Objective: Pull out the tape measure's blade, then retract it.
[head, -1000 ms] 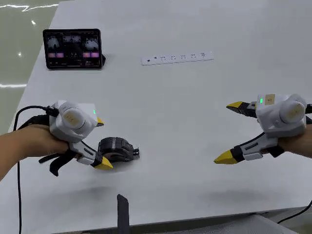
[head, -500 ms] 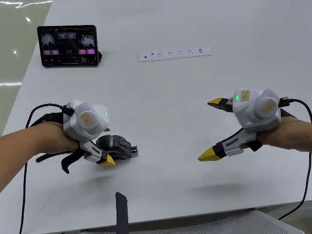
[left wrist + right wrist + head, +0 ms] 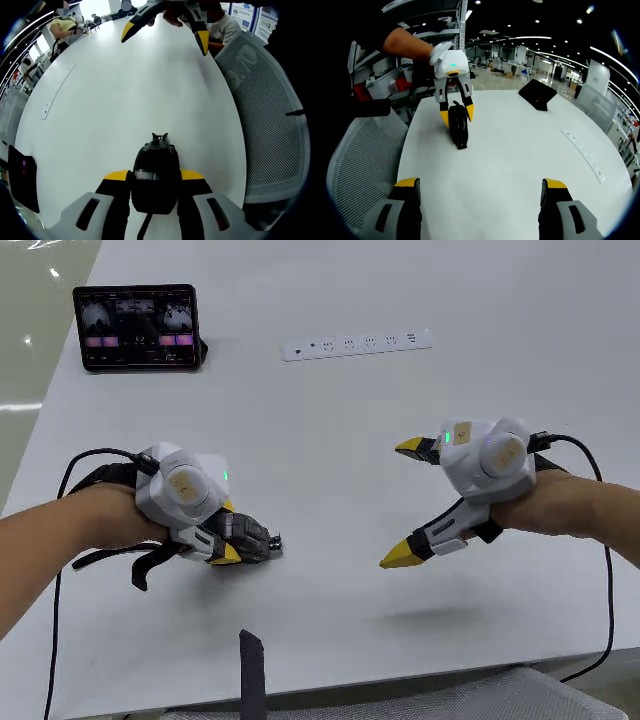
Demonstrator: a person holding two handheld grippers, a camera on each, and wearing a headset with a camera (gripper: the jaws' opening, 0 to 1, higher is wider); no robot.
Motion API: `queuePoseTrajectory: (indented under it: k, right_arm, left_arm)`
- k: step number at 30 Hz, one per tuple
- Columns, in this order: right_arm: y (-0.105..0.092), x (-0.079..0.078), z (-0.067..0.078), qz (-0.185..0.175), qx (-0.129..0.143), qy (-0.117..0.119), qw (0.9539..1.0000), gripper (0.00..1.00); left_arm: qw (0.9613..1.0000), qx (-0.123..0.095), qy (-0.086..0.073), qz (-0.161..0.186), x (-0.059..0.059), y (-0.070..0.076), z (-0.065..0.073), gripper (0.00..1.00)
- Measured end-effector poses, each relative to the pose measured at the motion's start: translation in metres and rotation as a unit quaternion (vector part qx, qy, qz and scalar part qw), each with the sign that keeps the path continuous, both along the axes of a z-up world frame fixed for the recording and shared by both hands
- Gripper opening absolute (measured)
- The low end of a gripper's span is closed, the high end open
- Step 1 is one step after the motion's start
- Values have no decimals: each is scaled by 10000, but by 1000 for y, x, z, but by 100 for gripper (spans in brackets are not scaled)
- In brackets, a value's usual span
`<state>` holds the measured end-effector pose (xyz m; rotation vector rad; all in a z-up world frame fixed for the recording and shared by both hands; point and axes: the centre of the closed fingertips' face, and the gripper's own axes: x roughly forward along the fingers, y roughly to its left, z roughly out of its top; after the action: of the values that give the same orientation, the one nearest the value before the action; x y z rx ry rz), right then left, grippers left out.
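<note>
Tape measure (image 3: pixel 250 537) sits between left gripper's (image 3: pixel 154 174) jaws, apparently clamped; right gripper (image 3: pixel 480 183) spread wide, well apart.

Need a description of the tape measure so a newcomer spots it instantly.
On the white table, look at the near left side, away from the tablet and power strip at the back. The tape measure is the small dark case clamped between the yellow tips of the left claw. Unlike those flat items, it is chunky and rounded.
</note>
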<state>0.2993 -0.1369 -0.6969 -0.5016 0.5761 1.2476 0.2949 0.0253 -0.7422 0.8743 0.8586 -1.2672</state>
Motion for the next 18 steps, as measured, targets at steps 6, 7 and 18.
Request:
queuePoseTrajectory:
  k: [6,7,18]
  right_arm:
    - [17,2,-8,108,20,36,9999,100]
    - [20,2,-10,124,18,43,9999,100]
    - [48,7,-32,246,14,190,9995,100]
  left_arm:
    - [10000,61,-56,-30,1,0,-2,31]
    - [10000,68,-54,-26,1,0,-2,31]
    - [9999,106,-86,-42,3,1,-2,31]
